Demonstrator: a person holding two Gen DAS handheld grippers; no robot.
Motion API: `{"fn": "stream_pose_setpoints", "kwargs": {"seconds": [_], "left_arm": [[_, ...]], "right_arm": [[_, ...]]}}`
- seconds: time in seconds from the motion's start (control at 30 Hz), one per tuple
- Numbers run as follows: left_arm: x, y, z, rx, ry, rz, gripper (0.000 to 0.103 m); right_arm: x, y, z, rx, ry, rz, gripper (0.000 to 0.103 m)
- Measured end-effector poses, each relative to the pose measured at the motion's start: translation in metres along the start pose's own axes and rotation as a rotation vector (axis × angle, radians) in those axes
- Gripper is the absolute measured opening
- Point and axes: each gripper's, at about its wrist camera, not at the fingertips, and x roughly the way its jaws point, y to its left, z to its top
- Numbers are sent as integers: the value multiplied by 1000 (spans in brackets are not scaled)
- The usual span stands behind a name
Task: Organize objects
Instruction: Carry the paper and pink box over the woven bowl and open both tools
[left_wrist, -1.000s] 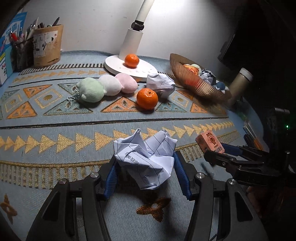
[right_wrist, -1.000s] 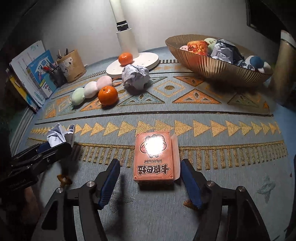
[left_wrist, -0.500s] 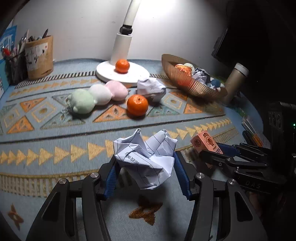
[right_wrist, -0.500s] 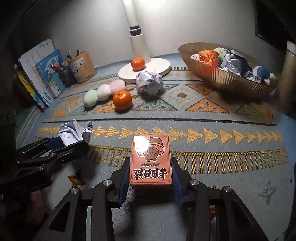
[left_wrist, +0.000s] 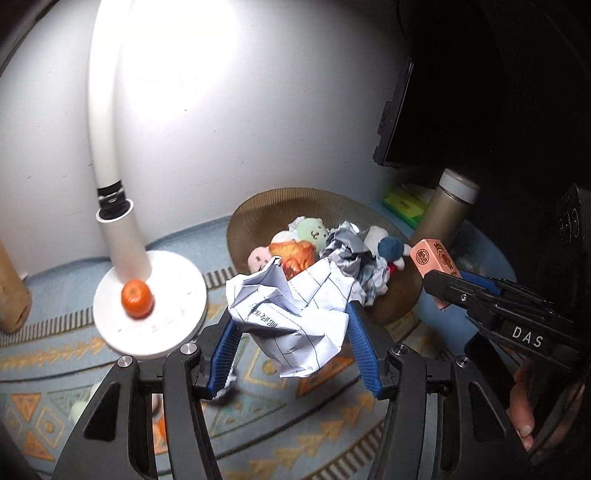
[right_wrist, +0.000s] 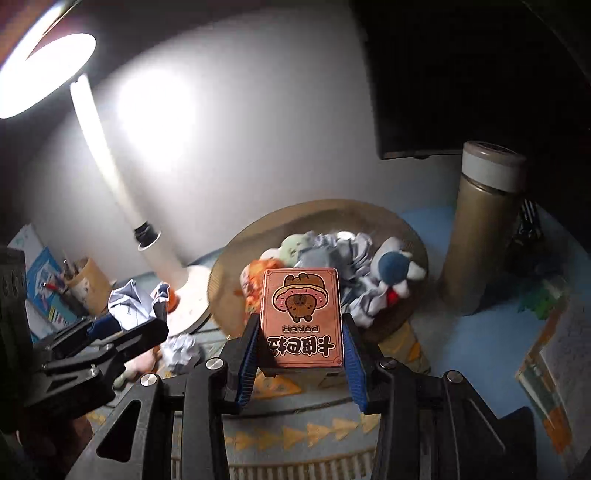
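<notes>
Patterned blue cloth covers the desk (left_wrist: 258, 424) beneath a white wall, where the left hand-held gripper (left_wrist: 291, 354) clamps crumpled paper (left_wrist: 291, 317) and the right hand-held gripper (right_wrist: 299, 358) clamps a card box (right_wrist: 301, 317), both raised before the bowl (right_wrist: 402, 229).

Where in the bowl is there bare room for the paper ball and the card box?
The woven bowl is bare along its far-left inner wall, behind the pink plush and green plush. Its middle and right are crowded with crumpled paper and the blue plush. Outside, bare mat lies between the bowl and the thermos.
</notes>
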Motion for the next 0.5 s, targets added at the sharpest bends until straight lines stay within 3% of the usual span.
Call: {"fn": "stream_pose_setpoints", "kwargs": {"seconds": [0.13, 0.23, 0.27, 0.3, 0.4, 0.5], "left_arm": [[35, -11, 19, 6, -3, -17, 55], [53, -17, 27, 1, -21, -7, 62], [60, -16, 28, -6, -10, -9, 75], [65, -15, 29, -14, -1, -12, 82], [69, -12, 24, -27, 12, -12, 82], [62, -4, 17, -40, 15, -9, 82]], "right_arm": [[27, -16, 17, 30, 11, -30, 40], [47, -24, 21, 42, 42, -49, 42], [51, -26, 21, 47, 51, -43, 42], [53, -28, 19, 50, 53, -33, 43], [49, -30, 14, 39, 46, -41, 50], [40, -28, 10, 24, 32, -38, 50]]}}
